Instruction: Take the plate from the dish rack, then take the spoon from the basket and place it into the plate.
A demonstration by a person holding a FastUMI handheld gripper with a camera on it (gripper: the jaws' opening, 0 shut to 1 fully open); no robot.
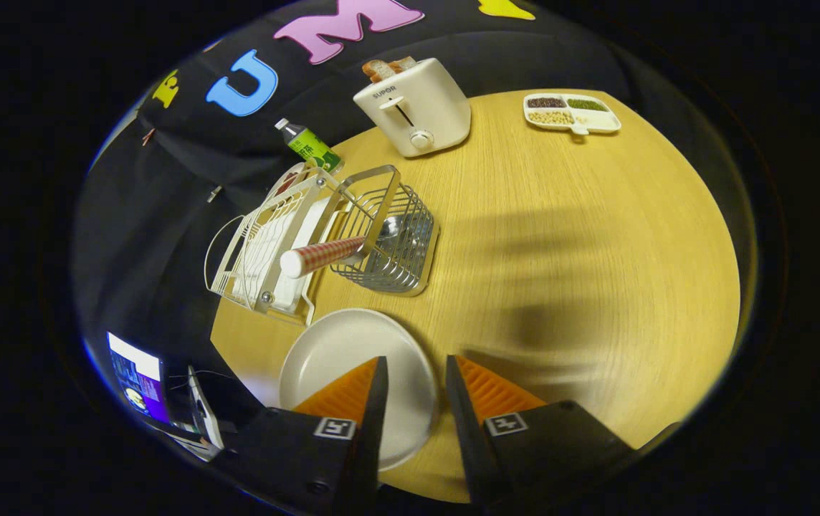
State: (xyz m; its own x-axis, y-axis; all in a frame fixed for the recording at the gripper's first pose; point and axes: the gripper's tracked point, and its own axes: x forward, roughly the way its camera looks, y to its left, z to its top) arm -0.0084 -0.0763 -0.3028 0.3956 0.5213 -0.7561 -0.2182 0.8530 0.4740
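Observation:
A white round plate (342, 351) lies flat on the wooden table (560, 236), partly under the left finger. My gripper (416, 362) hovers above the plate's right rim, open, with nothing between its fingers. Beyond the plate stands a metal wire basket (396, 240) holding a spoon (331, 254) with a red-checked handle that sticks out toward the left; its metal bowl rests inside the basket. A white wire dish rack (267, 244) stands beside the basket on its left, at the table's edge.
A white toaster (416, 107) with bread slices stands at the far side. A green-labelled bottle (308, 145) is behind the rack. A divided tray (571, 112) of beans sits far right. A screen (136, 376) glows below the table's left edge.

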